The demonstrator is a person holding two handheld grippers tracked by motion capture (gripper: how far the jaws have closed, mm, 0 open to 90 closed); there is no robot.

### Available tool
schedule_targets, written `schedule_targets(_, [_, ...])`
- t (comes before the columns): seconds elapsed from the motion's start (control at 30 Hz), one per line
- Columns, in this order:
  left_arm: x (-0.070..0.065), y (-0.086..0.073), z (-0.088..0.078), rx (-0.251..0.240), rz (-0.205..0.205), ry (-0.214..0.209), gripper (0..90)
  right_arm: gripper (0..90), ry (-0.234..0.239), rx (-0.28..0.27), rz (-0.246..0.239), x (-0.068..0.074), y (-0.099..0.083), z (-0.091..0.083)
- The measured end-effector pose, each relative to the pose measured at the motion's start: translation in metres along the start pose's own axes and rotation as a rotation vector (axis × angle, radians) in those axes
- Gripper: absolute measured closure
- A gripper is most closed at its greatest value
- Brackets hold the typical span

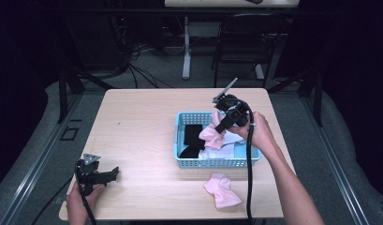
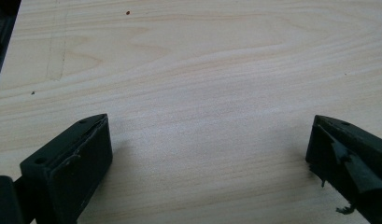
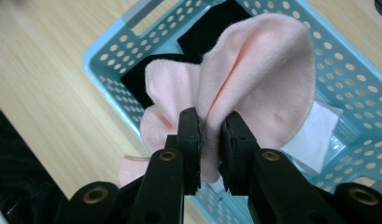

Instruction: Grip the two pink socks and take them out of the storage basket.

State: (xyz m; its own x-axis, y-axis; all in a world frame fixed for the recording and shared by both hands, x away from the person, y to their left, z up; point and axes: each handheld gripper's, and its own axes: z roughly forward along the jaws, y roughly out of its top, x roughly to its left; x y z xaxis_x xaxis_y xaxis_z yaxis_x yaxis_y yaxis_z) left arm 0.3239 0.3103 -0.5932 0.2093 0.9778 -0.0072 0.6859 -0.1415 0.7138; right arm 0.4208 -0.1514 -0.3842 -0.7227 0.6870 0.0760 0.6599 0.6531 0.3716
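A: Where is the pink sock (image 3: pixel 254 79) held?

B: It is pinched by the right gripper (image 3: pixel 211 135) above the blue basket (image 1: pixel 180 161), with black and white items left beneath it inside.

A: How is the step best done?

B: The sock should be lifted until its hanging end is clear of the basket rim, then carried toward the other pink sock (image 1: pixel 222 190) lying on the surface just in front of the basket.

A: And the jaws?

B: On the right gripper they are nearly closed, with a fold of fabric clamped between them. On the left gripper (image 2: pixel 207 154) they are spread wide over bare surface, nothing being held or touched.
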Motion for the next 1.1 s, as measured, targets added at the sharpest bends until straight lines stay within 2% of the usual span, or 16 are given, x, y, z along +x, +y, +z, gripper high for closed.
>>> schedule_targets(0.23, [0.000,0.000,0.000,0.000,0.000,0.000,0.5,79.0,0.020,-0.026,-0.065,0.031,-0.007,-0.014])
schedule_targets(0.27, [0.000,0.000,0.000,0.000,0.000,0.000,0.5,79.0,0.025,-0.030,-0.085,0.040,-0.010,-0.014])
schedule_targets(0.3, [0.000,0.000,0.000,0.000,0.000,0.000,0.5,79.0,0.025,-0.030,-0.085,0.040,-0.010,-0.014])
schedule_targets(0.37, [0.000,0.000,0.000,0.001,0.000,0.000,0.4,78.8,0.047,-0.026,-0.112,0.052,-0.014,-0.011])
schedule_targets(0.47, [0.000,0.000,0.000,0.001,0.000,0.000,0.5,78.7,0.071,-0.027,-0.127,0.060,-0.017,-0.007])
schedule_targets(0.5, [0.000,0.000,0.000,0.001,0.000,0.000,0.5,78.5,0.093,-0.016,-0.149,0.068,-0.020,-0.002])
schedule_targets(0.67, [0.000,0.000,0.000,0.001,0.000,0.000,0.5,78.1,0.140,0.002,-0.176,0.086,-0.028,0.019])
schedule_targets(0.73, [0.000,0.000,0.000,0.000,0.000,0.000,0.5,77.9,0.149,0.015,-0.188,0.089,-0.030,0.024])
schedule_targets(0.83, [0.000,0.000,0.000,0.000,0.000,0.000,0.5,77.7,0.174,0.047,-0.198,0.098,-0.038,0.047])
schedule_targets(0.87, [0.000,0.000,0.000,0.001,0.000,0.000,0.5,77.7,0.174,0.047,-0.198,0.098,-0.038,0.047])
schedule_targets(0.9, [0.000,0.000,0.000,0.000,0.000,0.000,0.5,77.5,0.186,0.079,-0.205,0.101,-0.041,0.060])
schedule_targets(0.93, [0.000,0.000,0.000,0.001,0.000,0.000,0.5,77.5,0.186,0.079,-0.205,0.101,-0.041,0.060])
schedule_targets(1.07, [0.000,0.000,0.000,0.000,0.000,0.000,0.5,77.4,0.212,0.107,-0.197,0.105,-0.050,0.087])
schedule_targets(1.1, [0.000,0.000,0.000,0.001,0.000,0.000,0.5,77.5,0.228,0.123,-0.192,0.107,-0.053,0.099])
